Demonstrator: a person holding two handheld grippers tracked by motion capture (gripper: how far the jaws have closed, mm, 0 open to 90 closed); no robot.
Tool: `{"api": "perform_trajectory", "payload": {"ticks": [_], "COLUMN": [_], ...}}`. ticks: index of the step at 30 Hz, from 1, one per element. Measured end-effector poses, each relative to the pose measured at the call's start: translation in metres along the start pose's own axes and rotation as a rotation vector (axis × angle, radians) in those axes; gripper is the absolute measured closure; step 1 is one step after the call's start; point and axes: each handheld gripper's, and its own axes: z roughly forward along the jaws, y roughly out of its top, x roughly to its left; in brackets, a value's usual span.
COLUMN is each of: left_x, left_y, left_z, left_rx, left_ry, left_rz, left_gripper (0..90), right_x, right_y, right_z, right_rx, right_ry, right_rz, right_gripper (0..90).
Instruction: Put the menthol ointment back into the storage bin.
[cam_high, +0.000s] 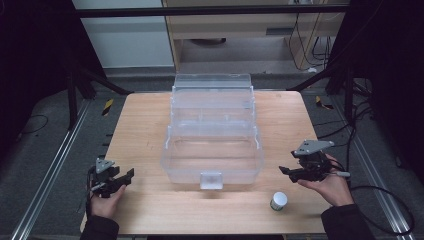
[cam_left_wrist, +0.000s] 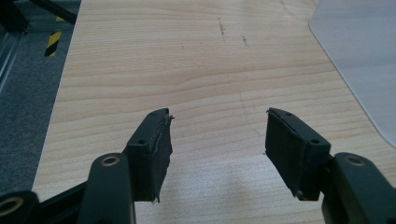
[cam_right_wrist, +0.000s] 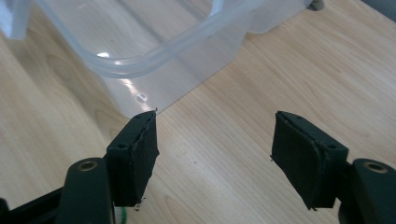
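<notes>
Grippers at Rest Beside Open Storage Box

Step status: judged to be the starting position, before any pick. The left gripper (cam_high: 131, 174) rests low over the near left part of the wooden table (cam_high: 145, 120), jaws spread wide with nothing between them; the left gripper view shows bare wood past both pads. The right gripper (cam_high: 283, 170) is held near the right edge, jaws likewise spread and empty, pointing toward the clear plastic box (cam_high: 212, 131). In the right gripper view, the box's rounded corner (cam_right_wrist: 140, 65) lies just ahead of the jaws, not touching them.

Task object: a small white-capped jar (cam_high: 278, 200) stands upright on the table, in front of the box's near right corner and just below the right gripper, apart from both.

Container: the box sits mid-table with its lid swung back. Tiered trays step up toward the far side, and a latch (cam_high: 211, 179) hangs at the near wall. All compartments appear empty, though clear walls make small contents hard to rule out.

Next move, as judged: the right gripper must turn down toward the jar, straddle it, and close on its sides.
</notes>
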Motion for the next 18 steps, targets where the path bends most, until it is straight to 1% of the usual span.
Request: {"api": "perform_trajectory", "payload": {"ticks": [6, 8, 9, 12, 15, 16, 17, 18], "left_x": [-0.001, -0.001, -0.002, -0.002, -0.002, -0.002, -0.002, -0.002], "left_y": [0.000, 0.000, 0.000, 0.000, 0.000, 0.000, 0.000, 0.000], "left_z": [0.000, 0.001, 0.001, 0.001, 0.001, 0.001, 0.002, 0.002], "left_rx": [0.009, 0.011, 0.012, 0.012, 0.014, 0.014, 0.016, 0.017], "left_ry": [0.000, 0.002, 0.003, 0.006, 0.008, 0.008, 0.007, 0.007], "left_rz": [0.016, 0.022, 0.027, 0.029, 0.030, 0.030, 0.031, 0.032], "left_gripper": [45.4, 46.0, 46.1, 46.2, 46.0, 45.9, 45.7, 45.6], "right_x": [0.005, 0.007, 0.007, 0.008, 0.010, 0.010, 0.011, 0.012], "right_y": [0.010, 0.013, 0.014, 0.017, 0.020, 0.020, 0.021, 0.022], "right_z": [-0.002, -0.003, -0.003, -0.005, -0.006, -0.006, -0.008, -0.008], "right_rx": [0.028, 0.039, 0.039, 0.050, 0.066, 0.066, 0.077, 0.074], "right_ry": [0.048, 0.055, 0.049, 0.057, 0.076, 0.076, 0.093, 0.095], "right_rz": [-0.045, -0.062, -0.071, -0.083, -0.109, -0.109, -0.123, -0.131], "right_gripper": [30.3, 30.2, 30.1, 29.8, 29.5, 29.5, 29.1, 29.1]}}
